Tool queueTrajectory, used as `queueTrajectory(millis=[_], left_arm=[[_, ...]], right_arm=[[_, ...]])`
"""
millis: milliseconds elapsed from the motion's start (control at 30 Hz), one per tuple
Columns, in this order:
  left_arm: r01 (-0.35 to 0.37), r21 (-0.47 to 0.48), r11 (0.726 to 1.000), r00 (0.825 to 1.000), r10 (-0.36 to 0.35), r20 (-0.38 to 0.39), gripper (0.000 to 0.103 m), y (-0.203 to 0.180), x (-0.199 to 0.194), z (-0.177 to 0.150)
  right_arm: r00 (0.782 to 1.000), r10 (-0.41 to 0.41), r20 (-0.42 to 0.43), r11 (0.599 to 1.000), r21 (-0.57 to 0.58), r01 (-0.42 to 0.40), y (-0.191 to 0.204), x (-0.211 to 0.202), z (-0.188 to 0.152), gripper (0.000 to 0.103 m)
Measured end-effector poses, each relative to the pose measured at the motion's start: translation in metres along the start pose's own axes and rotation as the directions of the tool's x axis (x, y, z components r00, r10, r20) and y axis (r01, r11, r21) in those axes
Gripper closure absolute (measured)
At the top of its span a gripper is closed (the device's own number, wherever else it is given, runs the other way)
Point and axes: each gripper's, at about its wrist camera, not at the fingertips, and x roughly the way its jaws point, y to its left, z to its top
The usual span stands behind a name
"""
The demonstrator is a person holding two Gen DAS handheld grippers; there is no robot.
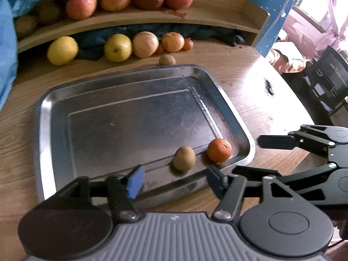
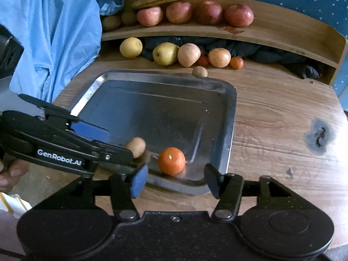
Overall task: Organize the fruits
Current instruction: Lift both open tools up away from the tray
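Since both fruits lie loose at near-right corner of steel tray (image 1: pixel 43 117), treat as rollers. Left to right: kiwi (image 1: pixel 184 158), light, soft-skinned, slightly fuzzy (decent friction); take across short axis, gentle squeeze only. Mandarin (image 1: pixel 219 150) just beside, apart from kiwi, against tray lip; light, peel yields, bruises if pinched; take across widest part. Left gripper (image 1: pixel 174 179) spread wide, nothing btwn pads, above kiwi. Right gripper (image 2: pixel 176 179) likewise released, empty, above mandarin. Obstructions: tray rim close behind mandarin, grippers crowd each other at same corner. Further back: loose kiwi (image 1: pixel 167 60) beyond tray, pears (image 1: pixel 117 47), apples on shelf (image 1: pixel 139 19).
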Motion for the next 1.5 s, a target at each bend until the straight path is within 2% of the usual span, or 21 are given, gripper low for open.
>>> queueTrajectory(millis=[67,133,267,333,633,867,1067,1333,1500], left_arm=[[-0.016,-0.013,1.000,1.000,0.016,0.014,0.019,0.000,-0.007,-0.004],[-0.027,-0.023,0.999,0.999,0.027,0.029,0.011,0.001,-0.017,-0.009],[-0.080,-0.021,0.997,0.995,0.081,0.053,0.005,0.002,-0.033,-0.017],[-0.107,-0.012,0.994,0.992,0.107,0.060,0.002,0.003,-0.039,-0.020],[-0.189,-0.059,0.980,0.980,0.192,0.043,0.001,0.024,-0.056,-0.030],[-0.235,-0.150,0.960,0.970,0.242,0.033,0.000,0.046,-0.061,-0.024],[-0.264,-0.183,0.947,0.961,0.275,0.038,0.000,0.060,-0.062,-0.014],[-0.272,-0.178,0.946,0.957,0.285,0.051,0.000,0.074,-0.054,0.010],[-0.253,-0.176,0.951,0.963,0.264,0.047,0.000,0.085,-0.045,0.026]], right_arm=[[1.000,0.001,0.008,1.000,0.001,-0.001,-0.001,-0.006,-0.003,0.027],[1.000,0.004,0.014,1.000,0.000,-0.004,-0.001,-0.012,-0.006,0.021],[1.000,0.006,0.010,1.000,0.012,-0.006,-0.002,-0.019,-0.011,0.004],[1.000,0.014,0.011,1.000,0.015,-0.014,-0.002,-0.023,-0.011,0.001],[0.999,0.018,-0.051,1.000,-0.017,-0.019,0.007,-0.017,-0.005,0.001],[0.997,0.040,-0.063,0.998,-0.038,-0.043,0.011,-0.009,0.008,0.001],[0.998,0.041,-0.044,0.996,-0.072,-0.044,0.016,-0.003,0.026,0.001],[0.999,0.029,-0.042,0.996,-0.077,-0.032,0.016,0.007,0.049,0.001],[0.999,0.016,-0.040,0.998,-0.064,-0.018,0.014,0.016,0.062,0.001]])
